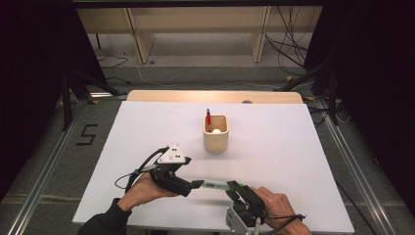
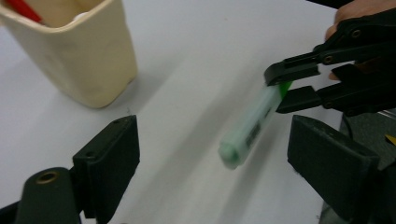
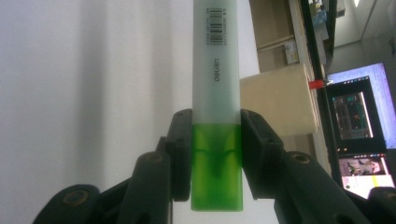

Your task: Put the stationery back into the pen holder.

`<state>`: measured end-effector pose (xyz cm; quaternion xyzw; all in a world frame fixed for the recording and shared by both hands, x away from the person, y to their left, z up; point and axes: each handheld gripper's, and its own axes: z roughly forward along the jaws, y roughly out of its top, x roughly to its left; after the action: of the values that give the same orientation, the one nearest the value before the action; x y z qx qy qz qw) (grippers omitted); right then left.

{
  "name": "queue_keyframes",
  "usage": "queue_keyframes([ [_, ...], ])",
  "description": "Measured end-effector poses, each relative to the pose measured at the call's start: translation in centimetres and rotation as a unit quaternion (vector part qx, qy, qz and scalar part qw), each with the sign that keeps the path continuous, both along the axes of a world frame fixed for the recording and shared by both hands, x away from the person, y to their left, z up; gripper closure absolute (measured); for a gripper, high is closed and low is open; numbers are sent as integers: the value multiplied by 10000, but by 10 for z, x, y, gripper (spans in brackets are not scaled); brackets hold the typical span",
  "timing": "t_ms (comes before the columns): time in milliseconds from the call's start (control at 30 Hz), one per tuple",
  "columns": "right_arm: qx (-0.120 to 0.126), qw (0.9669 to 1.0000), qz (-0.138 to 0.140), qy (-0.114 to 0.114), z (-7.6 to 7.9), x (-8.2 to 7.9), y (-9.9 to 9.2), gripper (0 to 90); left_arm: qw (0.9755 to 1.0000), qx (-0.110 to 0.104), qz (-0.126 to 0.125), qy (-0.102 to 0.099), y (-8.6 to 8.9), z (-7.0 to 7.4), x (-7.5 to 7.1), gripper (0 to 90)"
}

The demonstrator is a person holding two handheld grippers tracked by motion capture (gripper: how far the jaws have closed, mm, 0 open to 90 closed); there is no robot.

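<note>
A big white board (image 1: 293, 161) covers the table, and a strip of pale wood (image 1: 215, 96) shows along its far edge. Past the table the grey floor (image 1: 215, 73) has loose black cables (image 1: 288, 46) on it, and the legs of a light wooden shelf (image 1: 142, 44) stand there. Dark curtains hang on both sides of the room. Near the middle of the board stands a cream-coloured square cup (image 1: 216, 133), with a red pen (image 1: 208, 119) sticking up out of it and a small white round thing beside the pen. At the near edge of the board, a person's two hands come in, each holding a black gripper. The right gripper (image 3: 215, 154) pinches a green highlighter pen with a frosted pale cap (image 3: 216, 88). Its two black jaws press on the bright green end of the pen, one on each side, and the pale capped end sticks out away from them. In the high view the highlighter (image 1: 214, 184) lies almost flat above the board, between the two grippers, well in front of the cup. The left gripper (image 2: 212, 154) has its jaws spread wide. They hold nothing. In the left gripper view, the pale cap end of the highlighter (image 2: 250, 130) points into the gap between those wide jaws but touches neither of them. The cup (image 2: 77, 51) shows off to one side in that view. In the right gripper view, some lit computer screens (image 3: 357, 121) glow far behind the cup (image 3: 280, 100).
</note>
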<state>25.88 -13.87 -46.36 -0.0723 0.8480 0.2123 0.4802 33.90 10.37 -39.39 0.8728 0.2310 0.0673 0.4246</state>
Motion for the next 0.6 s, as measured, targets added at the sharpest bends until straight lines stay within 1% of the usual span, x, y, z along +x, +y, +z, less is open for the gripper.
queue_keyframes([
  [67, -31, 10000, 24, -38, -2, -2, 1, 675, 9995, 213, -199, 80, -8, 0, 1, 166],
  [133, -143, 9998, 79, -131, -3, -3, 2, 675, 9983, 404, -384, 145, -16, 0, 1, 167],
  [167, -200, 9995, 145, -198, -4, -3, 2, 675, 9977, 465, -453, 181, -19, 0, 2, 168],
  [233, -183, 9994, 201, -222, -5, -4, 3, 675, 9959, 610, -598, 284, -25, -1, 4, 170],
  [267, -236, 9991, 239, -256, -5, -5, 4, 675, 9951, 668, -658, 301, -27, -1, 4, 174],
  [300, -285, 9987, 299, -314, -6, -5, 4, 675, 9945, 711, -705, 308, -29, -1, 5, 182],
  [333, -269, 9988, 286, -302, -6, -6, 5, 674, 9939, 736, -747, 355, -32, -1, 5, 191],
  [400, -327, 9980, 384, -369, -7, -6, 5, 675, 9912, 895, -873, 432, -37, -2, 5, 204],
  [433, -327, 9981, 389, -358, -7, -7, 6, 675, 9901, 970, -911, 456, -39, -3, 5, 206],
  [467, -361, 9978, 430, -362, -7, -7, 6, 675, 9884, 1062, -972, 485, -41, -4, 5, 208],
  [500, -342, 9979, 425, -354, -8, -8, 6, 675, 9871, 1122, -1025, 497, -43, -5, 5, 210],
  [533, -374, 9976, 458, -364, -8, -8, 6, 675, 9857, 1188, -1076, 519, -45, -6, 6, 213],
  [600, -432, 9972, 464, -394, -8, -9, 6, 675, 9840, 1252, -1125, 592, -48, -9, 9, 228],
])
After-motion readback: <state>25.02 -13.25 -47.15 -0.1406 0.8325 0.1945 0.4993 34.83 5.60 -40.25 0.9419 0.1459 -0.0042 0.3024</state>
